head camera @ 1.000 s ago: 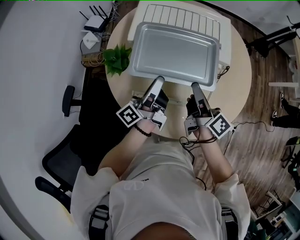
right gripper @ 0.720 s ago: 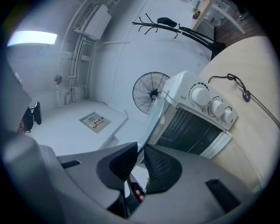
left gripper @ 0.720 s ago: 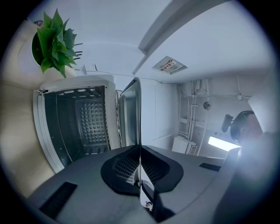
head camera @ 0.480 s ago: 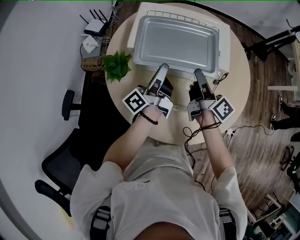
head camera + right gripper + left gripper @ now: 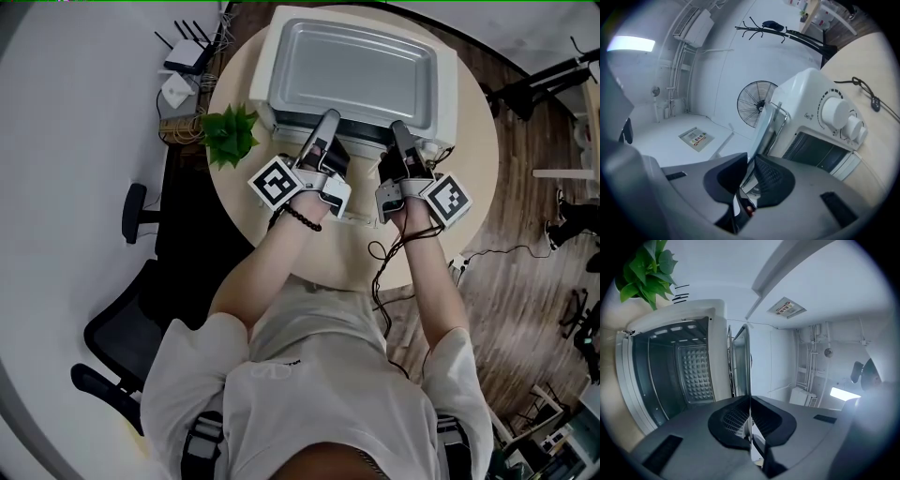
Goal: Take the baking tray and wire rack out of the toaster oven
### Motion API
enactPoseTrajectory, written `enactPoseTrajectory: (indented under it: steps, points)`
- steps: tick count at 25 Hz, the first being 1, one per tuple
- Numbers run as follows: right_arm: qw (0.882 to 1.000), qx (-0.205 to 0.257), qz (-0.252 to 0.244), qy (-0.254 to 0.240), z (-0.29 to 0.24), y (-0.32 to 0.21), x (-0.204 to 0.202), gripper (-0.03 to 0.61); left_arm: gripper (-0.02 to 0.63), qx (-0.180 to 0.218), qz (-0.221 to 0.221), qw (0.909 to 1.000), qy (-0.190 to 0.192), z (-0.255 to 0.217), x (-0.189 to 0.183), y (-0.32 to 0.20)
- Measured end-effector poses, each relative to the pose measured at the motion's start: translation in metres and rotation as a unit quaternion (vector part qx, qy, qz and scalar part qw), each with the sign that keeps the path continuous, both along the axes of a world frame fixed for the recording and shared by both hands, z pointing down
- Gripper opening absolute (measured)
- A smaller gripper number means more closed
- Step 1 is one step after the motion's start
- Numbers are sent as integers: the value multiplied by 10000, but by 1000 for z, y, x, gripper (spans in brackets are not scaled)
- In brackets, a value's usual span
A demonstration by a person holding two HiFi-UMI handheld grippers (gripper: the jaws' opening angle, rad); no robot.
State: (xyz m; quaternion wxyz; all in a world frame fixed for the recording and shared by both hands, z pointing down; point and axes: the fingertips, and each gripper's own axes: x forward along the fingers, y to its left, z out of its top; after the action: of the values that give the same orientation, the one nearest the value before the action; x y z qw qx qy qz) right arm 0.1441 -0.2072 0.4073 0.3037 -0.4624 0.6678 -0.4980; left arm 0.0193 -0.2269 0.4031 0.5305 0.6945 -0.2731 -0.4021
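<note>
The silver baking tray [image 5: 352, 70] hangs level over the top of the white toaster oven [image 5: 448, 86], held by its near rim. My left gripper [image 5: 328, 122] is shut on the rim's left part and my right gripper [image 5: 397, 129] on its right part. In the left gripper view the tray [image 5: 740, 357] is a thin edge running up from between the jaws of the left gripper [image 5: 750, 420], with the open oven cavity [image 5: 679, 371] to its left. In the right gripper view the tray [image 5: 764, 126] sits edge-on in the right gripper [image 5: 749, 176]. I cannot make out the wire rack.
The oven stands on a round wooden table [image 5: 480, 155] with a potted plant [image 5: 230, 134] at its left. The oven's knobs [image 5: 836, 112] face me. A router [image 5: 181, 58] lies beyond the plant, an office chair [image 5: 122, 328] stands at the left, and cables [image 5: 384, 272] hang at the table's near edge.
Both grippers have carried the tray away from me, from out in front of the oven to over its top. The ribbed surface seen behind the tray earlier is now covered.
</note>
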Motion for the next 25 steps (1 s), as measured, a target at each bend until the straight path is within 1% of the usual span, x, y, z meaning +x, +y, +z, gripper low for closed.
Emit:
enactPoseTrajectory:
  steps: [5, 10, 13, 15, 17, 19, 21, 23, 24, 25]
  points:
    - [10000, 7, 0, 47, 1, -5, 3, 46, 11, -10, -44, 10000, 5, 1, 2, -6]
    - [10000, -28, 0, -74, 2, -11, 1, 44, 11, -5, -82, 10000, 54, 2, 3, -10]
    - [10000, -54, 3, -30, 2, -12, 2, 44, 14, 9, -99, 9999, 35, 1, 3, -12]
    - [10000, -67, -20, -49, 1, -11, 0, 46, 17, 53, -89, 9999, -45, 0, 2, -12]
    - [9999, -83, -47, -94, -1, -8, -1, 48, 25, 147, -75, 9996, -240, -2, 1, -10]
    - [9999, -112, -64, -78, -1, -6, -2, 49, 45, 137, -31, 9996, -247, -3, 1, -7]
    - [9999, -100, -83, -54, -2, -5, -2, 49, 81, 191, -9, 9996, -192, -6, 1, -6]
    - [9999, -38, -123, -65, -5, -5, -4, 90, 117, 270, 23, 9994, -193, -9, 1, -6]
    - [9999, -19, -142, -55, -7, -5, -4, 93, 127, 289, 43, 9994, -204, -10, 2, -6]
    - [9999, -5, -164, -45, -8, -5, -6, 125, 130, 291, 56, 9993, -210, -11, 2, -5]
